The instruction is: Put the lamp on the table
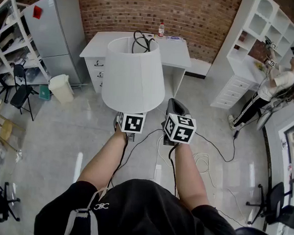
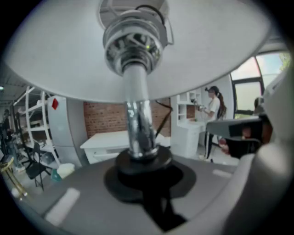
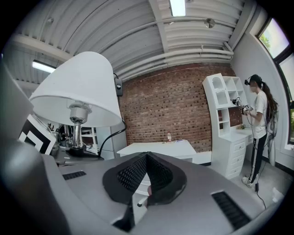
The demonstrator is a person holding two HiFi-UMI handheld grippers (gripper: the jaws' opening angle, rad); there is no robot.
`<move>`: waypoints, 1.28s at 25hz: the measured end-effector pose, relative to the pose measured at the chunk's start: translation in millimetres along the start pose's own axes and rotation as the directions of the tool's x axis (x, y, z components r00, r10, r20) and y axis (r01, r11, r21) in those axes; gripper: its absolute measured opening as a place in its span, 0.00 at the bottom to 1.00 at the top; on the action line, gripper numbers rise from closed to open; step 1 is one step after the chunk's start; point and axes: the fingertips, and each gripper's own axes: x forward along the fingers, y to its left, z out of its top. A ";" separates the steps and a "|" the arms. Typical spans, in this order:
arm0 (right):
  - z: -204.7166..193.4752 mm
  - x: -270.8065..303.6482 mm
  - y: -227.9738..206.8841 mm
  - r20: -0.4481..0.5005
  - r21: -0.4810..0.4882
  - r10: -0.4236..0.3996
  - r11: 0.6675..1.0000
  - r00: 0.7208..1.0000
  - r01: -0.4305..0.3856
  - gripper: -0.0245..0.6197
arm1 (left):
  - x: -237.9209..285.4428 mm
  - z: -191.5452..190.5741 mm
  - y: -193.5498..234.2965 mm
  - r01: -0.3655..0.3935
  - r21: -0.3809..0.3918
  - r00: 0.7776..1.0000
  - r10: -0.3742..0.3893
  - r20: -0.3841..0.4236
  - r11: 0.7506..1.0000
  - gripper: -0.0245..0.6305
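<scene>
The tiled floor (image 1: 60, 149) stretches ahead to a brick wall, and the white table (image 1: 178, 52) stands against that wall, well apart from the person carrying the lamp. The lamp (image 1: 133, 76) is in the air, not yet on the table: its white shade fills the middle of the head view and covers part of the tabletop behind it. The left gripper (image 2: 143, 166) holds it alone, its fingers closed on the chrome stem (image 2: 138, 124) just under the shade fitting, with the stem close to upright. The right gripper (image 3: 147, 176) rides beside it with its fingers closed on nothing, touching no part of the lamp. A dark cord (image 1: 214, 149) lies in loops on the floor near the person's feet; whether it belongs to the lamp cannot be told. A small bottle (image 1: 161, 29) stands at the back of the table. From here, 3 things look risky. The stem is smooth and the weight seems to sit high, so with only 1 grip the lamp could twist or slide in the fingers during the walk. A cord trailing on the floor could catch underfoot and jerk the lamp, if it is the lamp's own. The wide shade hides the landing spot, so the base could come down near the table edge or knock the bottle.
</scene>
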 end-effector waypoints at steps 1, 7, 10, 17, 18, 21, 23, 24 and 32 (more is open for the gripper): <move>1.1 0.4 -2.7 -0.001 0.001 0.001 1.000 1.000 -0.001 0.04 | 2.0 2.2 -2.8 0.000 0.004 1.000 0.000 -0.002 1.000 0.13; 1.9 2.8 -21.7 -0.003 0.003 0.012 1.000 1.000 -0.012 0.04 | 13.8 11.5 -17.1 -0.008 0.006 1.000 0.008 0.000 1.000 0.13; 1.9 4.1 -34.6 -0.003 -0.003 0.017 1.000 1.000 -0.017 0.04 | 21.1 15.6 -26.6 -0.017 -0.003 1.000 0.017 0.004 1.000 0.13; 0.1 8.9 -75.6 -0.007 0.037 0.027 0.999 1.000 -0.027 0.04 | 48.4 12.1 -55.5 -0.034 0.002 0.999 0.035 -0.025 0.999 0.14; -1.9 9.5 -80.4 -0.014 0.037 0.029 0.999 0.999 -0.029 0.04 | 50.4 12.0 -59.9 -0.035 0.004 0.999 0.035 -0.023 0.999 0.14; -7.0 11.0 -93.3 -0.029 0.039 0.036 0.999 0.999 -0.035 0.04 | 54.2 17.2 -75.5 -0.020 -0.007 1.000 0.020 -0.004 1.000 0.14; -8.8 13.4 -100.1 -0.035 0.037 0.035 0.999 0.999 -0.034 0.04 | 60.7 15.9 -80.9 -0.013 -0.020 1.000 0.012 -0.010 1.000 0.14; -9.7 15.0 -103.0 -0.037 0.038 0.035 0.999 0.999 -0.034 0.04 | 66.9 9.4 -81.5 -0.012 -0.029 1.000 0.011 -0.029 1.000 0.14; -13.3 46.0 -133.6 -0.055 0.043 0.032 0.999 0.998 -0.030 0.04 | 114.8 1.1 -83.4 -0.020 -0.050 0.995 0.016 -0.094 0.999 0.14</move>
